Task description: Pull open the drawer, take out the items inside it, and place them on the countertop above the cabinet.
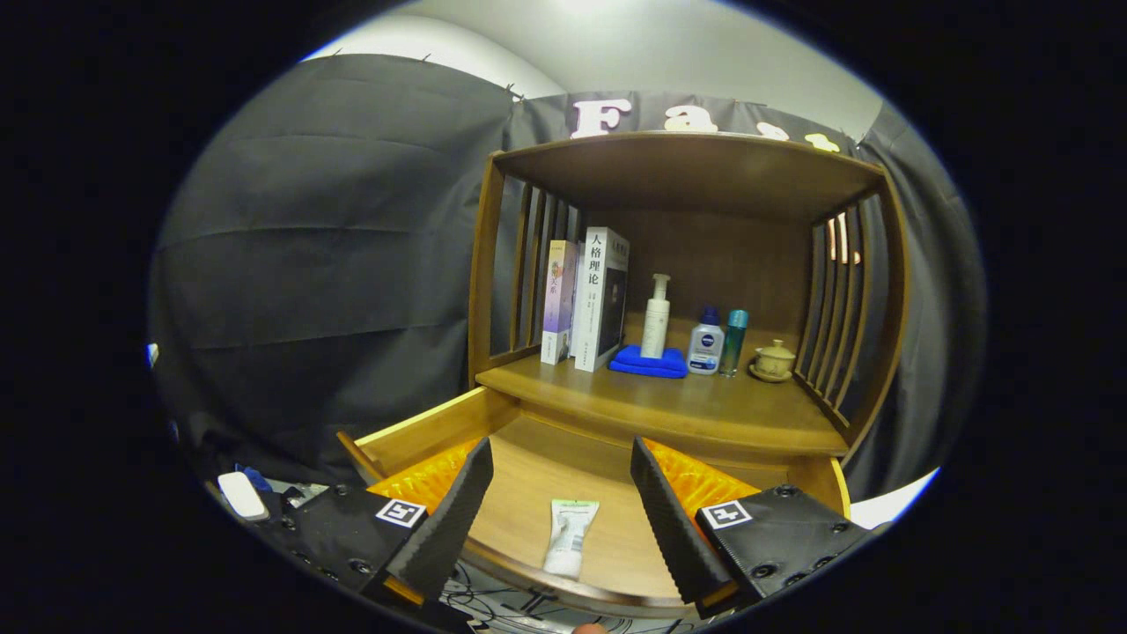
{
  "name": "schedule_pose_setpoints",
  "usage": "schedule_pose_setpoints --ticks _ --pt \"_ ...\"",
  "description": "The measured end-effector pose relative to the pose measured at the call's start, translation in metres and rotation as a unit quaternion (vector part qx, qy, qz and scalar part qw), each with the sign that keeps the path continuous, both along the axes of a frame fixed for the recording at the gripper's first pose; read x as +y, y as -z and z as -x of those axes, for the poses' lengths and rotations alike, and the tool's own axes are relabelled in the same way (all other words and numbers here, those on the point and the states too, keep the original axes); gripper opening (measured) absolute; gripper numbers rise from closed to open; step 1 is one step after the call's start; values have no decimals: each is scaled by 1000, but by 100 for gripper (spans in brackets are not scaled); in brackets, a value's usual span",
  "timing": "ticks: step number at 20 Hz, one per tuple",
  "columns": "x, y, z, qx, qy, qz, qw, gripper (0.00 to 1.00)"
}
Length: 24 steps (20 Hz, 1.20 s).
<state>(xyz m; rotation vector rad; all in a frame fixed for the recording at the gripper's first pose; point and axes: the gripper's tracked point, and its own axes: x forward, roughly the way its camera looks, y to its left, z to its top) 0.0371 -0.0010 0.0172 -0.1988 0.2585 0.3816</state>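
While the gripper (555,502) hangs over the open drawer (528,475), its two fingers (449,519) stand wide apart and hold nothing. Between them, on the wooden drawer floor near its front edge, lies a small white tube (569,537) with a green band at its far end, flat and untouched by either finger. The drawer is pulled well out from the cabinet, its pale side wall showing just beyond the left finger. Beyond the drawer, the countertop (669,414) runs across the cabinet under a wooden shelf roof with slatted sides. On it stand two upright books (588,299) at the left; beside them a white pump bottle (655,319) stands on a folded blue cloth (650,362). Next come a short white bottle with a blue cap (706,343), a slim teal bottle (732,342), and a small lidded cup on a saucer (774,361).
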Motion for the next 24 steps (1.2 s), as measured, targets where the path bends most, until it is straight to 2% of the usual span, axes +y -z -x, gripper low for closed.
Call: schedule_pose_setpoints --ticks 5,8,14,20,24 --pt "2 1 -47 44 -27 11 999 98" --pt "3 24 -69 98 -46 22 994 98" --pt "14 45 -92 166 -78 43 982 98" --pt "7 93 -91 226 -104 118 961 98" --pt "3 124 -77 280 -119 153 940 98"
